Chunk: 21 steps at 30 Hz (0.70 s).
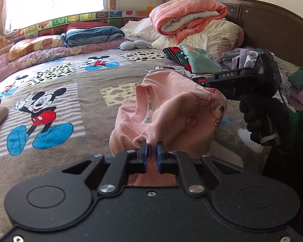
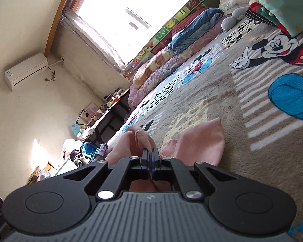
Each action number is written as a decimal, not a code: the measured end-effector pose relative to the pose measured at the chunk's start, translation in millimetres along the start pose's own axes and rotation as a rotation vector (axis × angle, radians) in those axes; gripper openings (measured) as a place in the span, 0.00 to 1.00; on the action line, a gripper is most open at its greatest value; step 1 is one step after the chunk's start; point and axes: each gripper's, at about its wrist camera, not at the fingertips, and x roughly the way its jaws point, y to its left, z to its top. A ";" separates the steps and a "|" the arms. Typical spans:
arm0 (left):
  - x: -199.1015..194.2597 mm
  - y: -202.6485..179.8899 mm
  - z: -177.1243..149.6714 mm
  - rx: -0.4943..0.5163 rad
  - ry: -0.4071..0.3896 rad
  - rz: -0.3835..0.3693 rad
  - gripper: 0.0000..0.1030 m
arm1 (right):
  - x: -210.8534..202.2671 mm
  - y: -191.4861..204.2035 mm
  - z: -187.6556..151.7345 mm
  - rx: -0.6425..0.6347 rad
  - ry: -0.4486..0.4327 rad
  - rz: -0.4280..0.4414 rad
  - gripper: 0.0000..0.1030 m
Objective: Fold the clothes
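Both the left gripper point(image 1: 151, 148) and right gripper point(image 2: 150, 155) pinch a soft, light pink sweatshirt point(image 1: 171, 109), which looks best held at its shoulder seams.

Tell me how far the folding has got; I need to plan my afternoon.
Early. Done: nothing folded shows that is clearly from this job. In hand: the pink sweatshirt, bunched above the bedspread, pinched by the left gripper and right gripper, both shut on it. Left: spreading and folding it, then the heap of clothes by the headboard.
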 end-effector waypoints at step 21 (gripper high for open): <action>-56.3 30.1 -22.9 -0.261 -0.112 -0.133 0.54 | -104.2 41.3 -64.8 -0.212 0.066 -0.227 0.48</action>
